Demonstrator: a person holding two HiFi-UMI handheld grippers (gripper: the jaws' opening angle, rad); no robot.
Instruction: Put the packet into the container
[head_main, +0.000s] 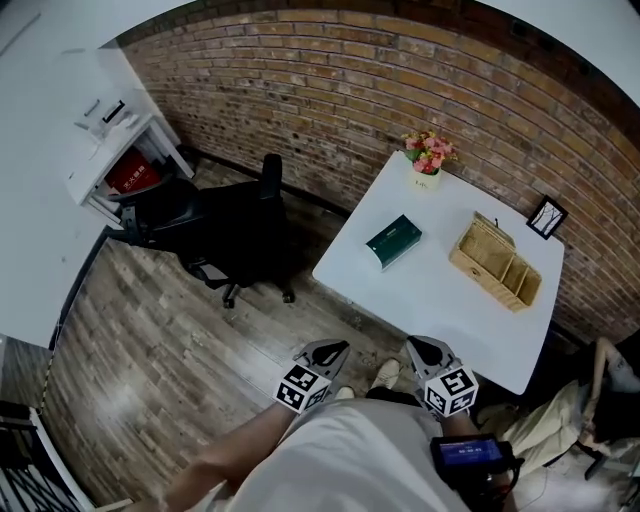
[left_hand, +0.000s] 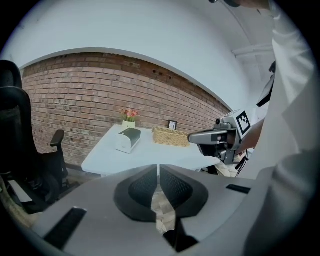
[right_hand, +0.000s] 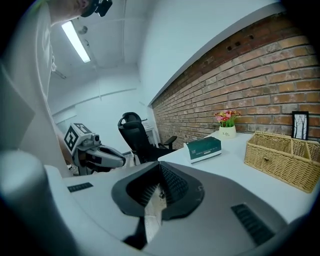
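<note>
both tools are held just short of the near edge of the white table (head_main: 420, 290), and neither has anything in it: the left gripper (head_main: 328, 350) has its jaws together with only a thin slit between the pads, and the right gripper (head_main: 425, 348) is fully closed too

the packet (head_main: 393, 241), a dark green box, lies flat on the left half of the table, untouched. the container (head_main: 495, 262), a wicker basket split into compartments, sits on the right half, well apart from it. a flower pot (head_main: 428, 155) stands at the far edge, a small picture frame (head_main: 547, 217) at the far right corner, and a black office chair (head_main: 240, 235) on the floor to the left

the step in hand looks like the reach for the packet, so the task is barely begun. to do it well, spread the jaws of the chosen tool before it gets to the box, not on top of it. come in low over the near edge and take the box across its narrow width, pads square on the two long faces, so it cannot twist. lift it clear of the table before moving right, then lower it into the roomiest compartment, keeping it off the basket rim and dividers
</note>
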